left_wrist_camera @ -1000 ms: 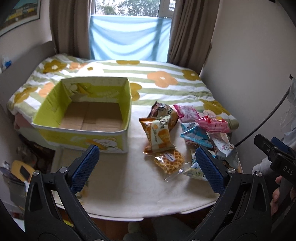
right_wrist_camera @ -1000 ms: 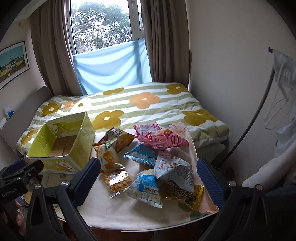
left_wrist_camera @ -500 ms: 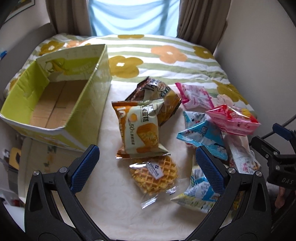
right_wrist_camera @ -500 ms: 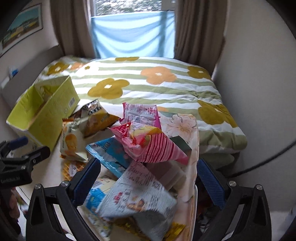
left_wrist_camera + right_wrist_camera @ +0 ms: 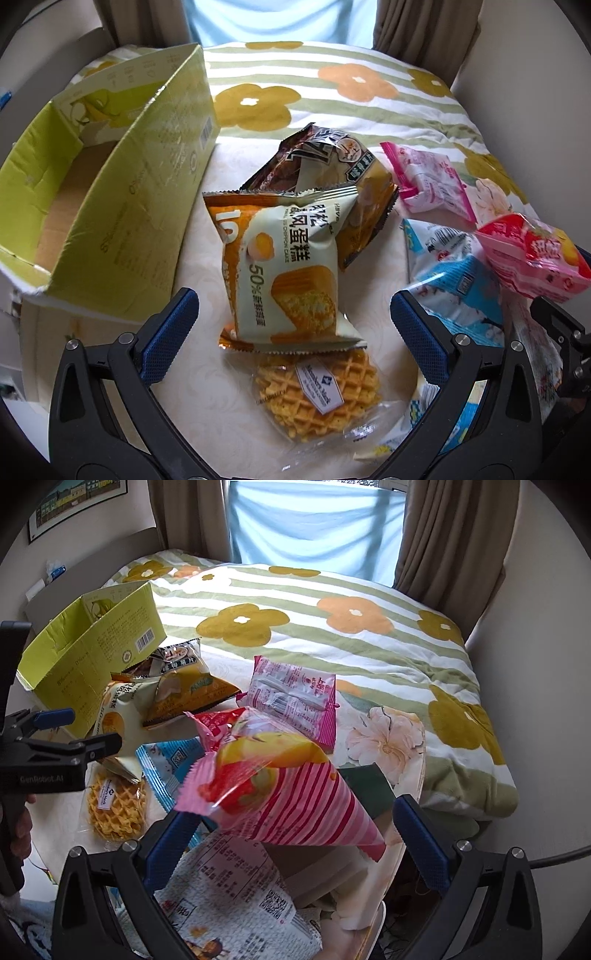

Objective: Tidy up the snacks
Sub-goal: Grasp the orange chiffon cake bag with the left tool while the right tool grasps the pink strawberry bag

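An open, empty yellow-green cardboard box [image 5: 122, 206] stands at the table's left; it also shows in the right wrist view [image 5: 92, 657]. My left gripper [image 5: 291, 325] is open, its jaws either side of an orange-and-cream chiffon cake pack [image 5: 284, 269], above a wrapped waffle [image 5: 321, 398]. A brown snack bag [image 5: 332, 173] lies behind the cake pack. My right gripper [image 5: 295, 834] is open around a pink striped cone-shaped snack bag [image 5: 288, 790], which sits on a pile over a white printed packet [image 5: 236, 897]. A pink packet [image 5: 295, 698] lies beyond.
Blue packets [image 5: 458, 280] and pink packets [image 5: 428, 184] crowd the right side of the round table [image 5: 207, 391]. A bed with a flowered, striped cover [image 5: 332, 627] lies just behind. A wall stands to the right, curtains and a window at the back.
Both grippers have moved forward and down toward the snacks. The left now brackets the cake pack; the right now brackets the pink striped bag. Both have stayed open.
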Demonstrator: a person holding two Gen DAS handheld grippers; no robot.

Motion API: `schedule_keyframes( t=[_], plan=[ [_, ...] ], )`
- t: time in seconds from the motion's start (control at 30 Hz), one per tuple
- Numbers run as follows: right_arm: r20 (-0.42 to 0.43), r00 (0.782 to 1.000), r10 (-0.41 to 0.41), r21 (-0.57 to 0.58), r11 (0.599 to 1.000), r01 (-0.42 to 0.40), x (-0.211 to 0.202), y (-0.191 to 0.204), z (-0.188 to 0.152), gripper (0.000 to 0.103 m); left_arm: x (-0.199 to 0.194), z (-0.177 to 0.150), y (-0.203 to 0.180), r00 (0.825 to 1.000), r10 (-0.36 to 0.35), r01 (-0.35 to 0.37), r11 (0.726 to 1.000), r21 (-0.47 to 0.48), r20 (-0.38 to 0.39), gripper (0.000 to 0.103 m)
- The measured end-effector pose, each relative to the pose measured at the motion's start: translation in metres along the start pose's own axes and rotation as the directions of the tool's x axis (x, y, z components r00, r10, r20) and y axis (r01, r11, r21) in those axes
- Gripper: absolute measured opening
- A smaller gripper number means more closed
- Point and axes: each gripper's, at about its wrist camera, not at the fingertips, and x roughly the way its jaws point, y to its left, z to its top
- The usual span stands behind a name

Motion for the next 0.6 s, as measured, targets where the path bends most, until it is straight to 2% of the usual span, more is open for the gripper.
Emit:
schedule_keyframes(
  t=[0.2, 0.3, 0.37, 0.43, 0.6],
  plan=[
    [-0.02, 0.999, 0.028, -0.022, 0.999, -0.029, 0.013, -0.003, 0.002, 0.103, 0.023, 0.008, 0.005, 0.999, 0.003, -0.004, 1.0, -0.014, -0.034, 0.101],
    [-0.024, 0.999, 0.047, -0.015, 0.999, -0.048, 0.018, -0.006, 0.003, 0.103, 0.031, 0.011, 0.008, 0.999, 0.005, -0.006, 1.0, -0.021, -0.05, 0.093],
    [-0.026, 0.998, 0.06, -0.014, 0.998, -0.06, 0.022, -0.007, 0.005, 0.103, 0.038, 0.012, 0.01, 0.998, 0.005, -0.007, 1.0, -0.026, -0.07, 0.081],
    [-0.031, 0.997, 0.069, -0.02, 0.997, -0.069, 0.025, -0.007, 0.007, 0.103, 0.045, 0.012, 0.012, 0.996, 0.0, -0.003, 1.0, -0.031, -0.091, 0.075],
    [-0.04, 0.996, 0.083, -0.045, 0.995, -0.085, 0.032, -0.007, 0.012, 0.103, 0.051, 0.012, 0.012, 0.995, 0.001, -0.003, 1.0, -0.019, -0.096, 0.065]
  ],
)
